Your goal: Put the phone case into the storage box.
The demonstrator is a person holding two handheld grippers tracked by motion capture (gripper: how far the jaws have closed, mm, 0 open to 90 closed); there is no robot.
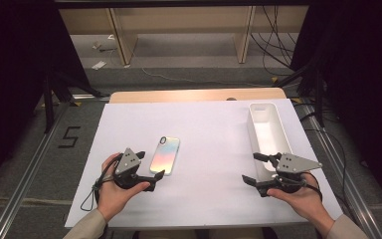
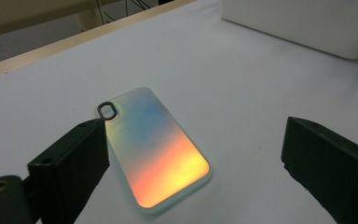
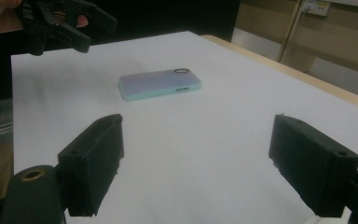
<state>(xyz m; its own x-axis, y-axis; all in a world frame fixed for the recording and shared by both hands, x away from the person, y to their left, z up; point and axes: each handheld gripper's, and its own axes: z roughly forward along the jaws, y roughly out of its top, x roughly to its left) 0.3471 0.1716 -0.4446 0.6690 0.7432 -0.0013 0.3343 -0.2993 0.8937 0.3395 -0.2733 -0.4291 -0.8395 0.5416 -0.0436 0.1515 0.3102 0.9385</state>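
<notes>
Both grippers stand with their jaws spread wide and nothing held between them. Seen from above, the left gripper point(image 1: 146, 172) sits at about 7 o'clock on the white table cover point(image 1: 209, 149), its jaws pointing toward 3 o'clock, just beside the near end of the phone case point(image 1: 165, 155); whether a jaw tip touches the case cannot be told from there. The right gripper point(image 1: 252, 168) is at about 4 o'clock, jaws pointing toward 9 o'clock, close beside the near end of the long white bin point(image 1: 267, 134), which runs along the cover's 3 o'clock side.

The case lies flat, camera hole toward 12 o'clock, left of the cover's centre.

The left gripper view brings out the case's iridescent back point(image 2: 156, 149), blue fading to orange and yellow, lying on the cover between the two open jaws and nearer the left one. The right gripper view gives the case's pale green edge point(image 3: 161, 84) side-on, well ahead of its own jaws, with the left gripper point(image 3: 81, 30) at 11 o'clock.
</notes>
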